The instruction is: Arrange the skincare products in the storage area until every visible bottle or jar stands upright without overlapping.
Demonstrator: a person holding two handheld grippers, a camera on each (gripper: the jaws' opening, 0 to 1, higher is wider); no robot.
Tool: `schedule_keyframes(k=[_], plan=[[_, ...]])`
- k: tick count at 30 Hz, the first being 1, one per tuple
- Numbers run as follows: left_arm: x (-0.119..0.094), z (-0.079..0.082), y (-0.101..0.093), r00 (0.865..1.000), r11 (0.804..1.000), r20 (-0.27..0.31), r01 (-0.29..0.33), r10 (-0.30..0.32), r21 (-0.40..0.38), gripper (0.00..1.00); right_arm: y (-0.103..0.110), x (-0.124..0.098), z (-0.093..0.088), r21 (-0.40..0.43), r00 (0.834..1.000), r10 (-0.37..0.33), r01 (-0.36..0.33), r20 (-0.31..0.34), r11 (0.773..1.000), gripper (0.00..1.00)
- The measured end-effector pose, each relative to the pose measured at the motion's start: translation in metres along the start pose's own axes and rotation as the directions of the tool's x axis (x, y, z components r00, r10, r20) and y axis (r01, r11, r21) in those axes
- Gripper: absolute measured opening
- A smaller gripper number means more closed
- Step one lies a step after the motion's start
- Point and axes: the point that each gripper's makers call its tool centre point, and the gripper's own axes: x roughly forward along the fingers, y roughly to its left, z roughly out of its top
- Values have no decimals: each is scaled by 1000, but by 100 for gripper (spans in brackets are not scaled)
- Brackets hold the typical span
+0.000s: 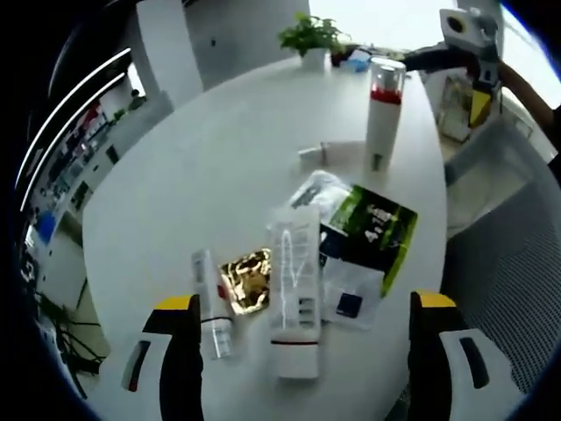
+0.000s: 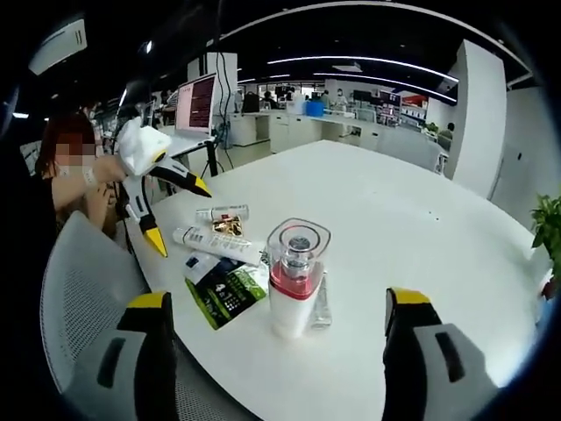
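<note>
White plastic tube lies flat beside the green sachet; light, slick, best gripped mid-body. Both grippers, left and right, gape wide, holding nothing.

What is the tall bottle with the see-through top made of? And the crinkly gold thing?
The tall bottle looks like smooth white plastic, with a clear plastic cap showing the pump and a red band inside. The gold packet looks like shiny foil: it is wrinkled and glints.
</note>
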Motion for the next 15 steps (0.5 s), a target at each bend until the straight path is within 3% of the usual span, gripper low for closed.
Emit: schedule_keyframes(k=[15], plan=[[22,-6,1,999,999,-29,41,-40,9,63,2,2,-1,17,1000,11,-11,-8,1000,100]])
